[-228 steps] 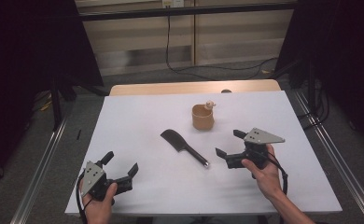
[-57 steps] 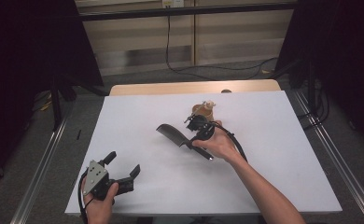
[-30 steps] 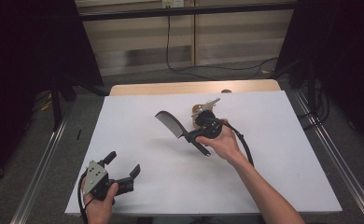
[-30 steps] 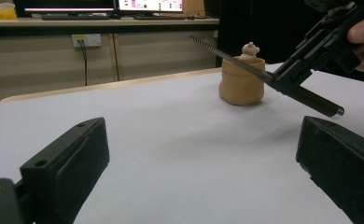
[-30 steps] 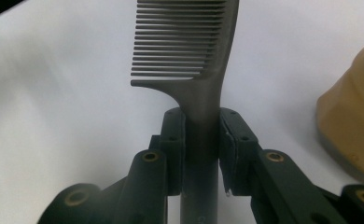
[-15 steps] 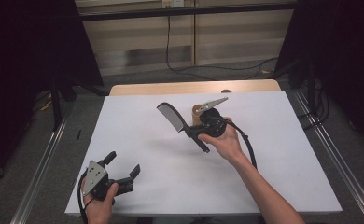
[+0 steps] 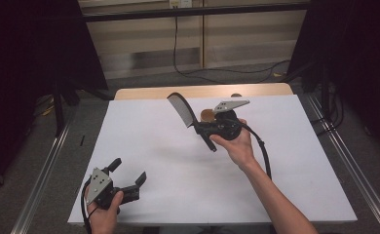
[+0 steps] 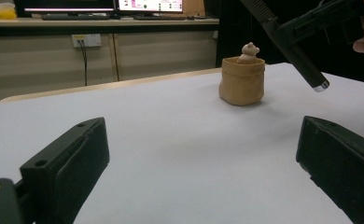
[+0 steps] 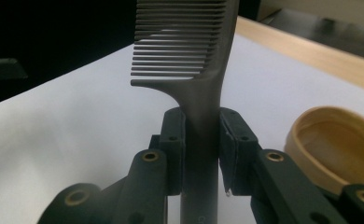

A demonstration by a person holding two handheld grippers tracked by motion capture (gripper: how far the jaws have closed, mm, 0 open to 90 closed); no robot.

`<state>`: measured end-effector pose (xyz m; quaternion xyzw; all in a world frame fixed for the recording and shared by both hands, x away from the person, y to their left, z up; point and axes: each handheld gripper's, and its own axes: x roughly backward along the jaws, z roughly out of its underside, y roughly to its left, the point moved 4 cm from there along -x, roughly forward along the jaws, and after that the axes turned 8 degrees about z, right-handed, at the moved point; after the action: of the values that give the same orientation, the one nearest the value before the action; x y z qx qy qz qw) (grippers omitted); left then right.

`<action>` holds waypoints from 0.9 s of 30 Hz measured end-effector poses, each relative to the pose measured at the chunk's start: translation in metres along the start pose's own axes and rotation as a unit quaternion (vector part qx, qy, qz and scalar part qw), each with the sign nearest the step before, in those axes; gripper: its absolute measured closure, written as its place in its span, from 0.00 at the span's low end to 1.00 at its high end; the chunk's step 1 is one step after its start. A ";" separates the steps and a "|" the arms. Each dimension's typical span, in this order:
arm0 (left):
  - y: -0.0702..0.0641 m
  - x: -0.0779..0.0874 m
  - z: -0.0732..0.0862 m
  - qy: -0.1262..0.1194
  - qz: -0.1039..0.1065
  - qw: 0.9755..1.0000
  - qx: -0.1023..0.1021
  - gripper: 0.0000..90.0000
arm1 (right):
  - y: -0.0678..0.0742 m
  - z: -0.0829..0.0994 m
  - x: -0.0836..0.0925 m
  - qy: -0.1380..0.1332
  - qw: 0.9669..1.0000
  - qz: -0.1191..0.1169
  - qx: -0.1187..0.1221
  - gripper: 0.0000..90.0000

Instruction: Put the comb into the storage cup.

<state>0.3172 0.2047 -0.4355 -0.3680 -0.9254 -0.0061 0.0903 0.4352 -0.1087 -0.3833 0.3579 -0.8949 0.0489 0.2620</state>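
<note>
One comb, one cup, two claws.

White table sheet, tan bear-topped cup, floor cables.

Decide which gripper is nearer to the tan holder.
Right. The right gripper, clamping the comb, hangs right beside the tan holder; the left gripper rests far back at the near table edge.
</note>
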 end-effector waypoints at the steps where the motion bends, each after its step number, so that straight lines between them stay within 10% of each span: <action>1: 0.000 0.000 0.000 0.001 0.000 1.000 -0.001 0.03 | 0.000 -0.001 0.001 -0.007 1.000 0.004 0.000 0.81; 27: 0.000 0.000 0.000 0.000 0.001 1.000 0.000 0.03 | -0.010 -0.019 0.015 -0.111 0.994 0.018 0.002 0.81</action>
<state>0.3173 0.2046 -0.4352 -0.3685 -0.9252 -0.0056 0.0899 0.4408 -0.1199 -0.3607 0.3451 -0.9248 0.0156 0.1592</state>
